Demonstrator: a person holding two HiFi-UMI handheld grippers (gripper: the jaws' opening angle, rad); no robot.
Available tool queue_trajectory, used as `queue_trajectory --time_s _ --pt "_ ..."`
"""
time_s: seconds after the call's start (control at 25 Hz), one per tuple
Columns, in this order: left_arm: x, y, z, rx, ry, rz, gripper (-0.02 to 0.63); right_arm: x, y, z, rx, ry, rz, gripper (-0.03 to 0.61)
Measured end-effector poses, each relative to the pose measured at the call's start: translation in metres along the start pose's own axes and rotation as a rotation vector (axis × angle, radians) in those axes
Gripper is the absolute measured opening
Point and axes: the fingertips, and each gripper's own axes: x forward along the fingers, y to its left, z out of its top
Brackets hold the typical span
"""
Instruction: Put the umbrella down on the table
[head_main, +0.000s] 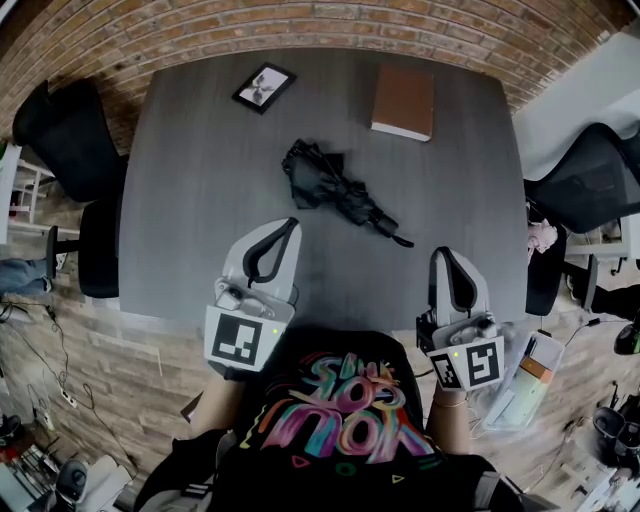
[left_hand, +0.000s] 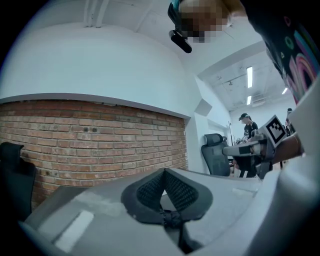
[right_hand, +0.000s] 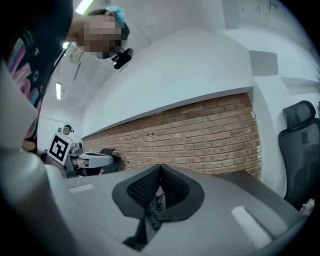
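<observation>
Dark grey and rounded at the corners, the surface (head_main: 200, 180) fills the middle of the head view. A brightly printed black shirt (head_main: 340, 410) is nearest, at the bottom of the frame.

Just above the shirt, at the surface's near edge, the left gripper (head_main: 291, 224) sits lower left of centre and the right gripper (head_main: 444, 253) lower right. Both point up the frame, towards the far side. Their own views show the jaws best. The left gripper (left_hand: 164, 172) has its jaws closed tip to tip with nothing between them. The right gripper (right_hand: 160, 167) is the same, its pads together and empty.

Neither gripper view shows the umbrella. Only the head view does: the folded black umbrella (head_main: 340, 192) lies flat near the middle of the surface, handle end towards lower right. It lies between and beyond the two grippers, apart from both.

Farther off, a small black picture frame (head_main: 264, 87) lies at upper left and a brown notebook (head_main: 403, 102) at upper right. Black office chairs stand at the left (head_main: 70, 130) and right (head_main: 590, 175) sides.

A brick wall (head_main: 300, 25) is at the top edge of the head view, and the gripper views show it face on (left_hand: 100, 135) (right_hand: 200, 130). Each gripper view also catches the other gripper's marker cube, at the right (left_hand: 274, 130) and at the left (right_hand: 60, 146). The left gripper view alone shows a person (left_hand: 247, 127) standing far back.
</observation>
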Motion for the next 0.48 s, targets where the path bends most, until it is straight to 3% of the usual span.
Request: queue_trajectory --time_s 0.48 --pt "-0.0034 0.0028 -0.0003 -0.002 -0.005 -0.003 -0.002 0.0044 0.0012 0.0094 -0.039 0.002 0.012 0.0"
